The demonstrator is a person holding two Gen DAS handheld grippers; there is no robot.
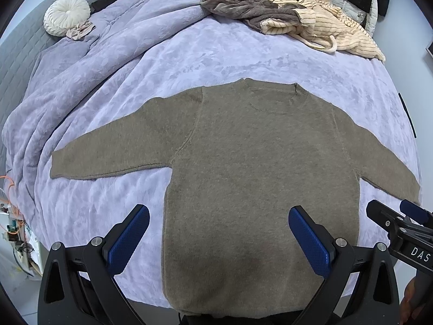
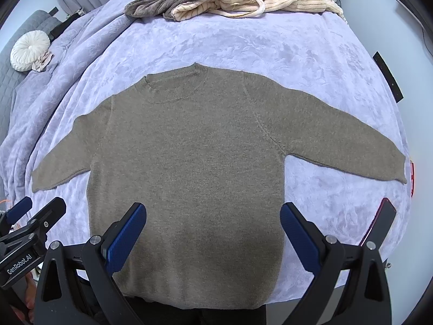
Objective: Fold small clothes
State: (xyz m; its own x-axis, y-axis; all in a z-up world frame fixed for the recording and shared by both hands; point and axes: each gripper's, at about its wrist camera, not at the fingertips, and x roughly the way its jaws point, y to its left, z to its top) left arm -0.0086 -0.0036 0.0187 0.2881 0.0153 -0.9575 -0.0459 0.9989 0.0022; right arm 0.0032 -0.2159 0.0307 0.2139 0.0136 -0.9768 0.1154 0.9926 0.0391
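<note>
Two grippers hover over the near hem of a brown knit sweater (image 1: 243,162), which lies flat, sleeves spread, on a lavender bedspread (image 1: 189,54). The left gripper (image 1: 219,239) and right gripper (image 2: 213,237) both stand wide apart, holding nothing. A heap of plush clothes (image 1: 292,19) lies beyond the collar.

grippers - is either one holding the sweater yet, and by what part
Nothing is held. The left gripper and right gripper are both open above the flat brown sweater.
</note>
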